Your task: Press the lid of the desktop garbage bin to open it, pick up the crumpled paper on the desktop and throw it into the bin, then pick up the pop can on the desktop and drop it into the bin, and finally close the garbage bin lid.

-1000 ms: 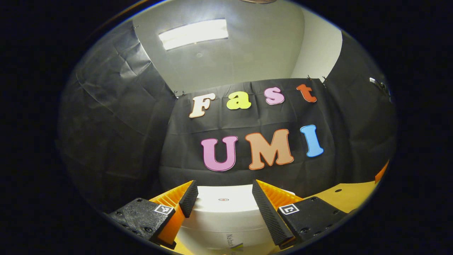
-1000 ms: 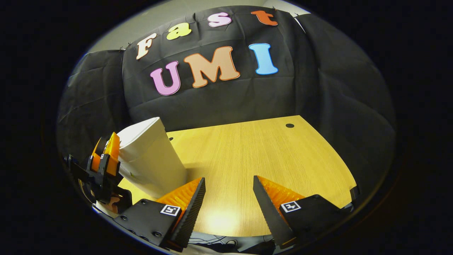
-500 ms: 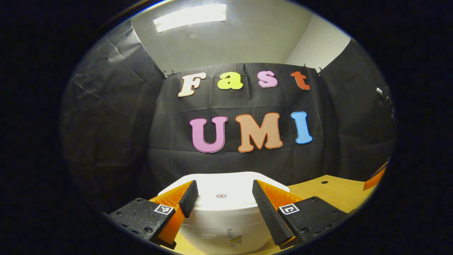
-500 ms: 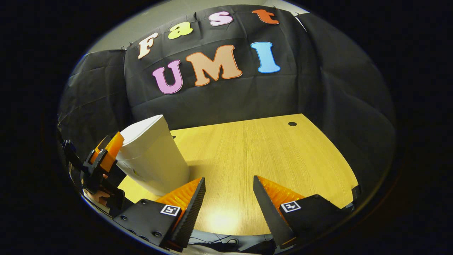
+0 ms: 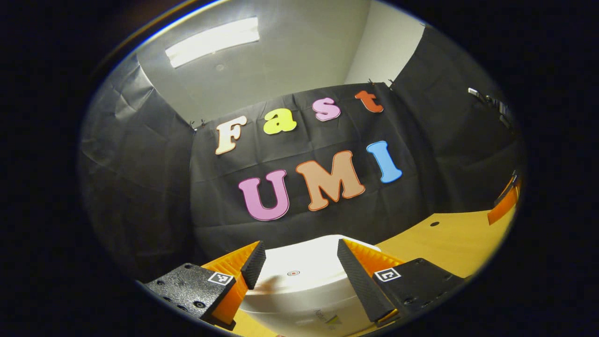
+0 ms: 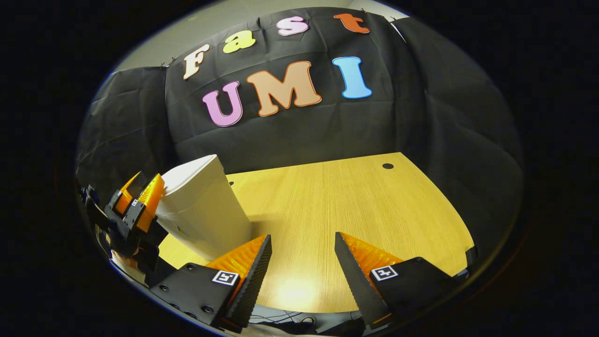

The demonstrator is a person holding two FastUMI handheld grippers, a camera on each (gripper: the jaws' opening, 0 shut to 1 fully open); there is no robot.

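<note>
1. My left gripper hangs just above the white garbage bin, its two fingers standing apart with nothing between them; the closed lid with its small red dot shows in the gap.
2. From the right gripper view, that same left gripper sits at the near top edge of the bin, close to the lid (whether a fingertip touches the lid I cannot tell from either view).
3. A bit of the hand holding the left gripper peeks out beneath it, low beside the bin.
4. My right gripper hovers over the wooden desktop to the right of the bin, its fingers spread wide and holding nothing.
5. The bin stands upright near the left end of the desktop, its lid shut and its tapered white wall just beside my right gripper's left finger.
6. Beyond the bin, toward the far right corner of the desktop, a small dark hole marks the wood.
7. Black cloth walls the booth behind and to both sides of the bin; above it in the left gripper view, a ceiling light glows on a pale ceiling.
8. Some dark cables trail below the desktop's near edge, on the right of the bin.
</note>
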